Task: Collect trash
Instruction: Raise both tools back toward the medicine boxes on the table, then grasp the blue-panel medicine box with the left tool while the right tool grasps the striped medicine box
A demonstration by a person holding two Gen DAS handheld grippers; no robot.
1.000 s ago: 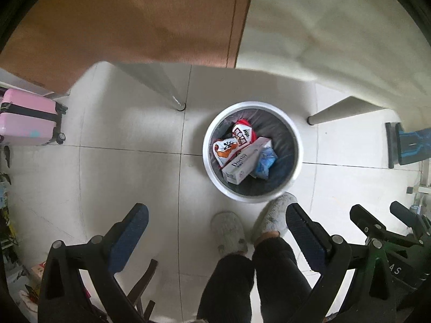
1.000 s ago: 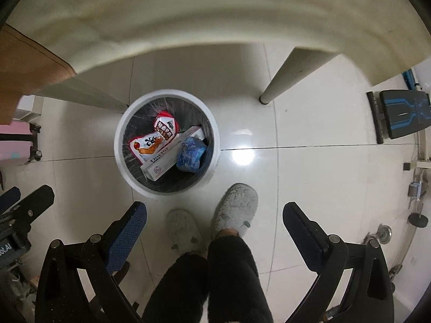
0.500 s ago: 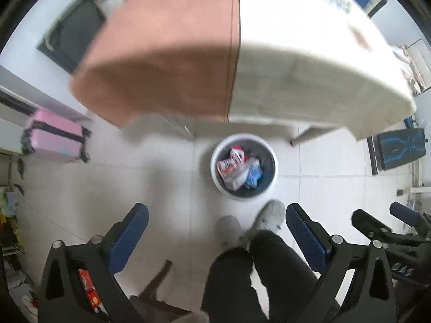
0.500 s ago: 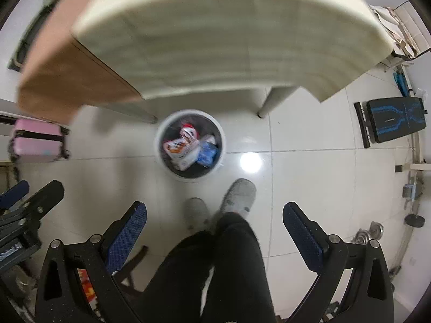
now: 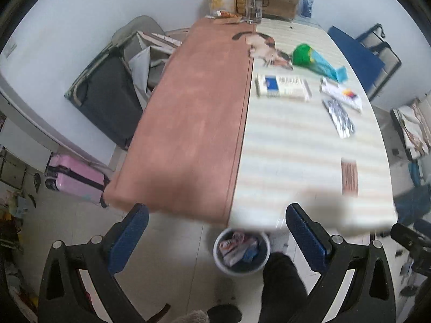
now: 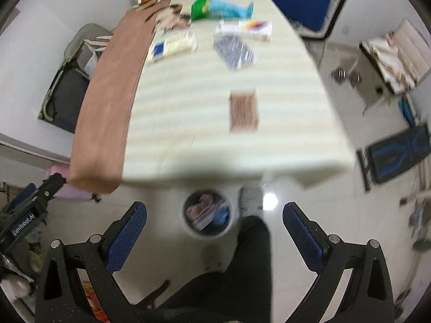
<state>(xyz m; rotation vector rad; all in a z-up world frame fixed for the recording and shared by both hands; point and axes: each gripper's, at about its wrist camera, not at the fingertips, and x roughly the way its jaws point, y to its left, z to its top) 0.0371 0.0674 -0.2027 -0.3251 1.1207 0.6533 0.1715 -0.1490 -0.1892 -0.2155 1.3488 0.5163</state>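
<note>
The trash still to collect lies on the pale striped half of the counter [image 5: 296, 145], far out ahead of both hand-held grippers: a white carton with a blue patch [image 5: 282, 87], a green and turquoise snack bag [image 5: 317, 60] beyond it, a long white box with a coloured mark [image 5: 340, 95], a silvery foil wrapper [image 5: 339, 118] and, nearest the front edge, a small brown packet [image 5: 349, 177]. In the right wrist view the same pieces show blurred, the brown packet [image 6: 243, 110] ahead of the right gripper and the foil wrapper [image 6: 234, 51] further off

Down on the floor, just below the counter's front edge, a round white bin [image 5: 241, 253] holds wrappers and a box already dropped in; it sits between the fingers of the left hand-held gripper [image 5: 216, 238] in that view, and likewise low between those of the right hand-held gripper [image 6: 215, 238]. Both grippers are spread wide with nothing between their blue pads

A dark trouser leg [image 6: 250, 245] and a grey slipper [image 6: 251, 195] stand just beside the bin. The counter's other half is covered in brown cloth [image 5: 194, 113]. Jars and a cardboard box crowd its far end. A pink suitcase [image 5: 75, 179] stands off to the left gripper's left, and a blue-lined black board [image 6: 396, 150] lies on the tiles to the right gripper's right
</note>
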